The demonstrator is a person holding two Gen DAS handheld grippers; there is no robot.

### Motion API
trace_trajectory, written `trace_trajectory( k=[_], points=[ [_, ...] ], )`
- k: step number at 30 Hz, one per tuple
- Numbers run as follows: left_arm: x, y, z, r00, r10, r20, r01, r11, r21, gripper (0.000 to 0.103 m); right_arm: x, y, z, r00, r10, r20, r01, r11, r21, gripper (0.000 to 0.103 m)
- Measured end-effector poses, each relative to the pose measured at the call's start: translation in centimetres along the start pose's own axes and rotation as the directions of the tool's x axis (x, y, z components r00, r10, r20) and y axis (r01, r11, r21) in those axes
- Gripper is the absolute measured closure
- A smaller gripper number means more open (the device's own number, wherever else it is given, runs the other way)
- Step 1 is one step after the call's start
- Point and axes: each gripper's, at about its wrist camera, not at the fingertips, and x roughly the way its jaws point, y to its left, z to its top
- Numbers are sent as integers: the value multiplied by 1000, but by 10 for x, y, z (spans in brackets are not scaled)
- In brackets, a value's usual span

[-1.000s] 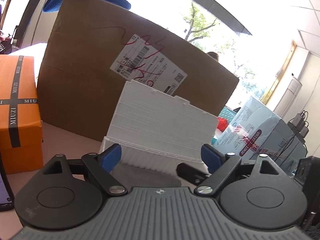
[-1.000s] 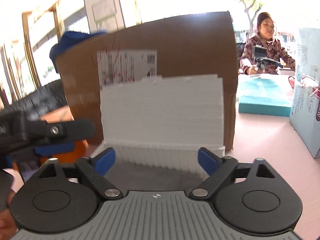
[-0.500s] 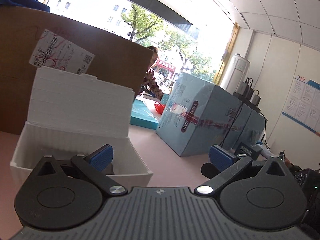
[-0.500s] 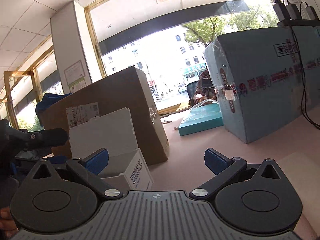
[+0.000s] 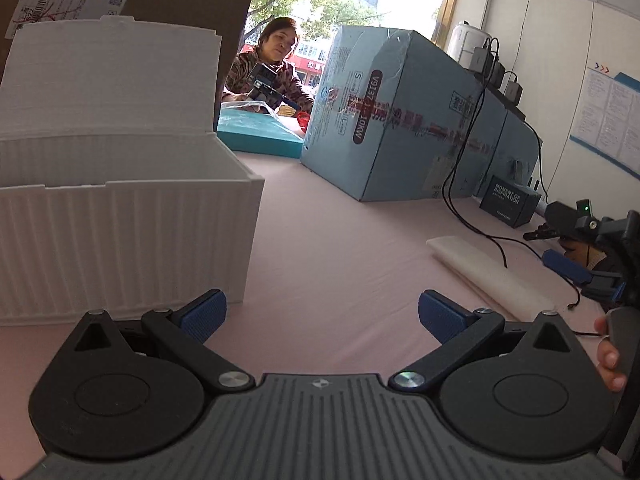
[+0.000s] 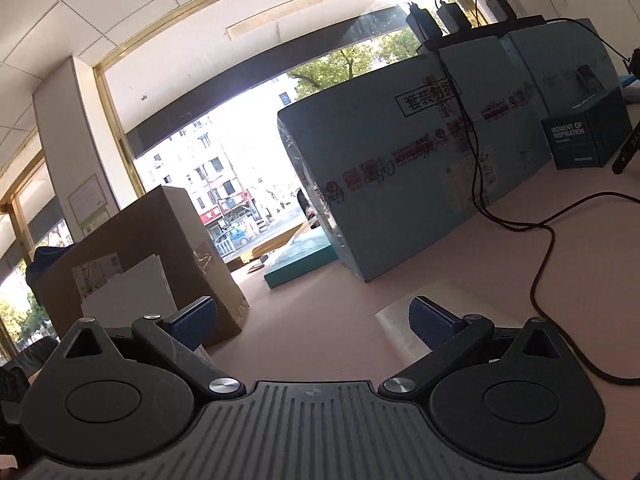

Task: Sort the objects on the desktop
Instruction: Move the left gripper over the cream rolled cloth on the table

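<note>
Both the left gripper (image 5: 322,316) and right gripper (image 6: 313,322) gape wide and empty, so the right should drop squarely over the white foam pad (image 5: 490,278) lying near-right on the bench (image 5: 340,248), then carry it left into the open white box (image 5: 120,216).

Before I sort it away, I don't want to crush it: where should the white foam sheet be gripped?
Judging by its flat, long shape, take the white foam sheet across its short width near the closest end, coming in low from the front, clear of the black cable lying over its far part. The right gripper is nearest.
</note>
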Motion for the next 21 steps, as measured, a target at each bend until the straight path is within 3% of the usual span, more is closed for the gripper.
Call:
trace_trajectory(
  k=[10,16,21],
  points=[
    [17,0,-6,996,15,-91,-15,1000,4,0,-19,-55,1,996,-95,4,94,994,64,0],
    [20,-4,-7,993,-10,-119,13,1000,25,0,-18,-77,4,997,-74,4,72,984,165,0],
    [29,-22,-5,992,-49,-118,54,998,45,0,-10,-77,2,998,-23,-56,32,984,176,0]
  ],
)
